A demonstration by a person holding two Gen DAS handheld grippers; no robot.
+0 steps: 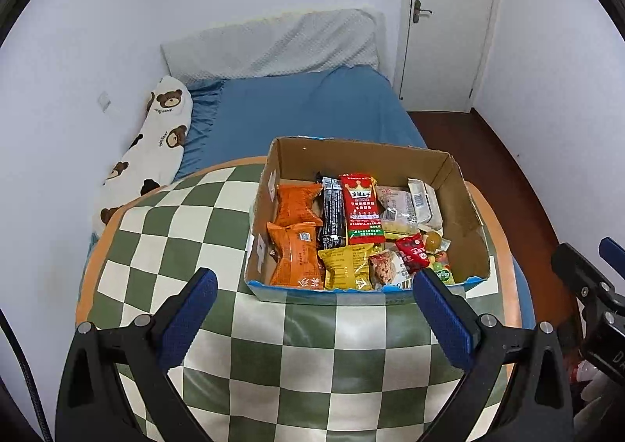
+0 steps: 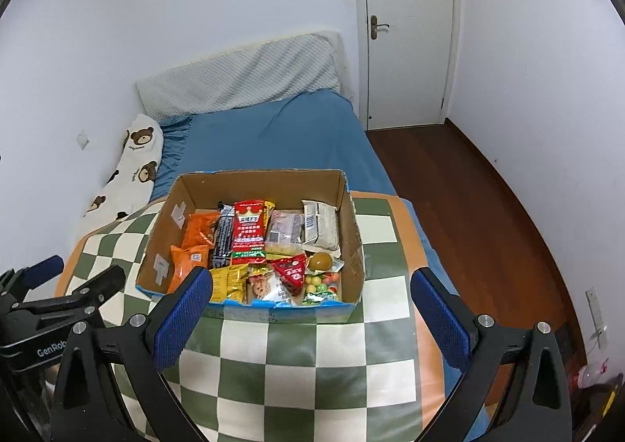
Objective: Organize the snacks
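Left wrist view. A cardboard box [image 1: 367,215] stands on a table covered with a green-and-white checked cloth [image 1: 273,356]. The box is open at the top and holds the snacks: two orange packets [image 1: 295,231] along its left side, a black bar [image 1: 332,215] beside them, a red packet [image 1: 361,207] with a crown print next to the bar, a yellow packet [image 1: 347,266] at the front wall, and pale wrapped items [image 1: 424,199] at the right. Beyond the table lies a bed with a blue sheet [image 1: 304,106], a grey pillow [image 1: 273,43] against the wall, and a long bear-print pillow [image 1: 152,145] on the left. A white door [image 1: 449,20] stands shut at the rear right. The left gripper [image 1: 314,317] hovers over the cloth just in front of the box, spread wide and empty; its blue pads [image 1: 187,321] touch nothing. Nothing lies between the fingers and the box. The right gripper [image 1: 590,285] shows partly at the right edge.

Right wrist view. The same box [image 2: 250,238] sits ahead and slightly left on the checked cloth [image 2: 304,364]. A wooden floor [image 2: 468,207] runs along the right of the bed [image 2: 281,137]. The right gripper [image 2: 310,317] is spread wide, holds nothing, and its left pad [image 2: 183,321] overlaps the front left corner of the box in the picture; contact cannot be judged. The left gripper [image 2: 50,285] appears at the left edge.
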